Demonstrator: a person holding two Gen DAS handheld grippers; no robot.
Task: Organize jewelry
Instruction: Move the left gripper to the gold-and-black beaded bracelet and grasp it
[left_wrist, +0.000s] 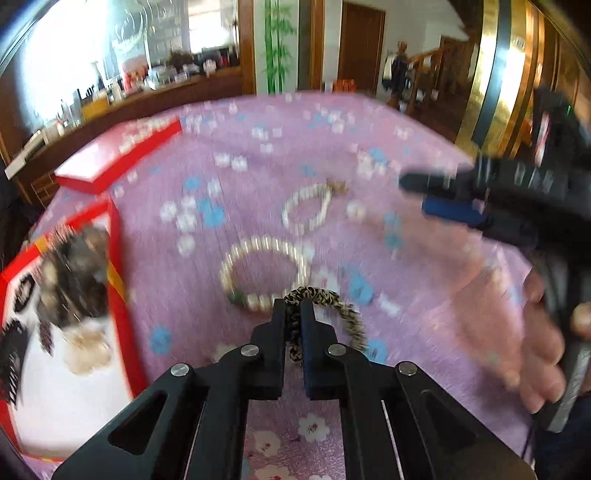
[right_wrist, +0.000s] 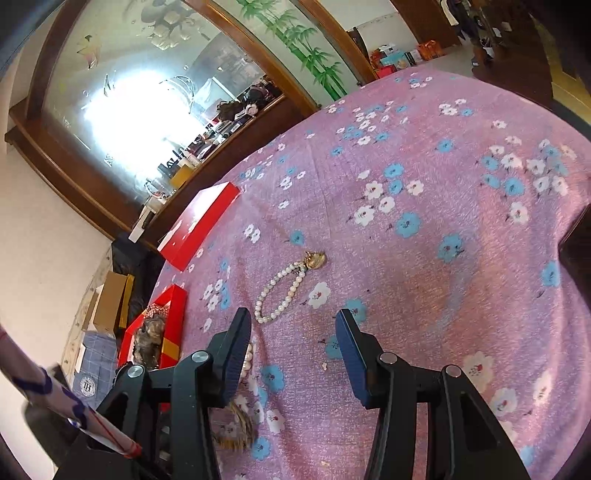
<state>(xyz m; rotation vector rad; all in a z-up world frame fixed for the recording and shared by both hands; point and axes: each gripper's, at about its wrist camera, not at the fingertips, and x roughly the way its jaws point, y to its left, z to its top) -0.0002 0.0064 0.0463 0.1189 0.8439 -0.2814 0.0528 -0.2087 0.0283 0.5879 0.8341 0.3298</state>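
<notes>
My left gripper (left_wrist: 293, 308) is shut on a black-and-gold braided bracelet (left_wrist: 332, 306), held just above the pink floral cloth (left_wrist: 258, 166). A large cream bead bracelet (left_wrist: 264, 271) lies just beyond it, and a smaller pearl bracelet with a gold charm (left_wrist: 308, 208) lies farther back. The open red jewelry box (left_wrist: 118, 295) with several pieces in it is at my left. My right gripper (right_wrist: 293, 317) is open and empty above the cloth, close to the pearl bracelet (right_wrist: 282, 291). It also shows in the left wrist view (left_wrist: 421, 194).
The red box lid (left_wrist: 110, 158) lies at the back left of the cloth; it also shows in the right wrist view (right_wrist: 199, 225). A wooden counter with bottles and a mirror stands behind the table. Cardboard boxes (right_wrist: 110, 302) sit on the floor at left.
</notes>
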